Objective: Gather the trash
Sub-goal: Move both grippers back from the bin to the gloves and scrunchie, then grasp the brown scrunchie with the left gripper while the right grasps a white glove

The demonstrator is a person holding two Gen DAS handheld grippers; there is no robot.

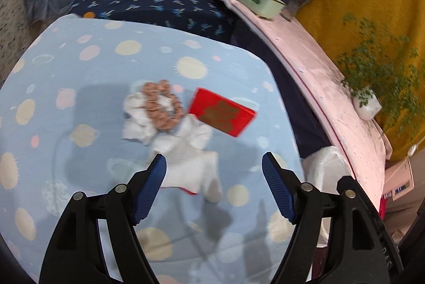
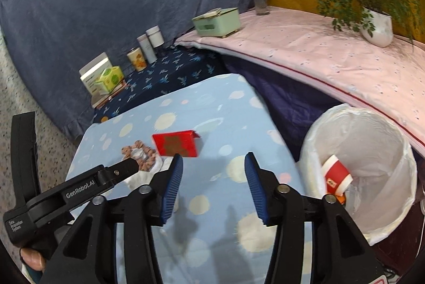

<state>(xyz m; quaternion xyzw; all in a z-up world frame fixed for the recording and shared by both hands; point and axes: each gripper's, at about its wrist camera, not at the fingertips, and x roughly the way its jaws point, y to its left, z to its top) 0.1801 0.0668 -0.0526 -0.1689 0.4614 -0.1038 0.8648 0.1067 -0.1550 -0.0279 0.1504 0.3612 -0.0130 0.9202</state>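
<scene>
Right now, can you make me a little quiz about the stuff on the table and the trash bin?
1. True or false: the red box is already inside the trash bin.
2. Which thing lies partly on a crumpled tissue? A) bead bracelet B) a spoon C) a banana
3. Fill in: the cup in the bin is red and ____.

Key
1. False: it lies on the spotted blue cloth.
2. A.
3. White.

Both tools, left and right, are open and hold nothing.
</scene>
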